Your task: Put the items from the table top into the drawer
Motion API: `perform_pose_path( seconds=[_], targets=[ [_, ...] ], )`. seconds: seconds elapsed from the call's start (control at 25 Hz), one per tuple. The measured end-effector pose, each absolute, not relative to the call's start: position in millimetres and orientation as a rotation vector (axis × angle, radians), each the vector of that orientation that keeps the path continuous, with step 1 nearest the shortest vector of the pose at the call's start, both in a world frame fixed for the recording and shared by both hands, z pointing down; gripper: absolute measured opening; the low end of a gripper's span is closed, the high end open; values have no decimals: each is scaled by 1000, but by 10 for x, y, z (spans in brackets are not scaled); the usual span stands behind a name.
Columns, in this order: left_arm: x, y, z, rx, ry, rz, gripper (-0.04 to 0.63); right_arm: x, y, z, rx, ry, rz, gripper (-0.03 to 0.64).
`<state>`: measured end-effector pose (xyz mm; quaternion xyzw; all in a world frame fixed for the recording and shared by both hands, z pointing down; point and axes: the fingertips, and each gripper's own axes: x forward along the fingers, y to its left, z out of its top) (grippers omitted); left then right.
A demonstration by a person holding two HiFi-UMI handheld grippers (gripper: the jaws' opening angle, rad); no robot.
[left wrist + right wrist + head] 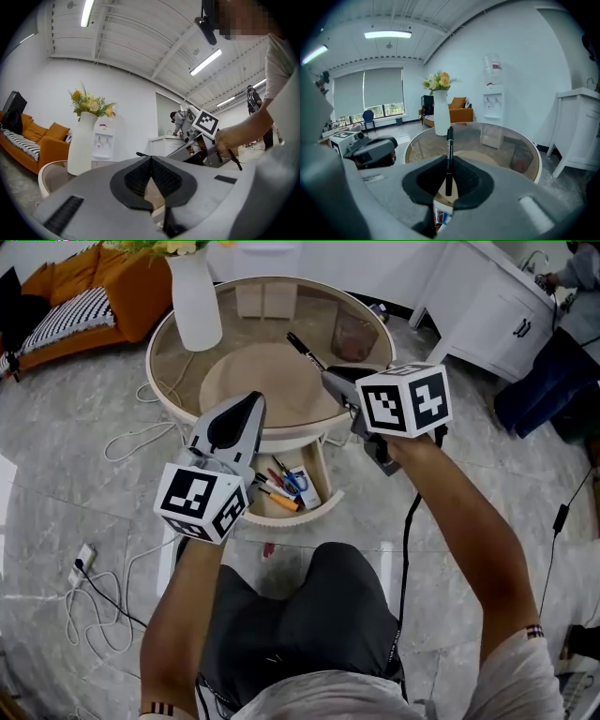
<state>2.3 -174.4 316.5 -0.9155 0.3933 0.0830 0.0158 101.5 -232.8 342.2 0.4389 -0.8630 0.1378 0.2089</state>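
— What's nearest to you?

— The open curved wooden drawer (pixel 323 495), pulled out from under the table just ahead of your knees. It holds several loose pens (pixel 270 486), an orange marker (pixel 287 504) and blue-handled scissors (pixel 295 482).

— And your left hand?

— Your left gripper (pixel 251 405) sits just left of the drawer in the head view and points away from you, with its tips at the table's rim. Its fingers (pixel 136 176) are pressed together at the tips with nothing between them.

— Your right?

— Your right gripper (pixel 330 379) is a little farther out, over the near edge of the table. Its fingers (pixel 469 180) pinch a slim black pen (pixel 449 159) low on the barrel. The pen sticks out past them and slants over the glass toward the vase.

— And beyond that?

— You face a round glass-topped table with a cream rim (pixel 161 381). A tall white vase (pixel 195 301) of yellow flowers stands on its far left part. A dark reddish container (pixel 354 334) shows through the glass at the right. Past the table are an orange sofa (pixel 103 282) on the left and a white cabinet (pixel 497 315) on the right.
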Motion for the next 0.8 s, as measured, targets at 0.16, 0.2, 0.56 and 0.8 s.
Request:
perform_pose_path(
  seconds=[0.16, 0.2, 0.56, 0.8],
  targets=[
    [26, -1644, 3192, -2836, 1211, 247, 0, 949, -2107, 3381, 1206, -2448, 377, 38],
    [16, -1619, 3194, -2833, 1210, 249, 0, 933, -2049, 3386, 1202, -2460, 381, 38],
    [-121, -1368, 3232, -2801, 1234, 252, 0, 813, -1546, 3408, 1144, -2555, 392, 38],
    [-171, -1193, 3408, -2787, 1197, 239, 0, 675, -1235, 3545, 1057, -2570, 324, 38]
  ],
)
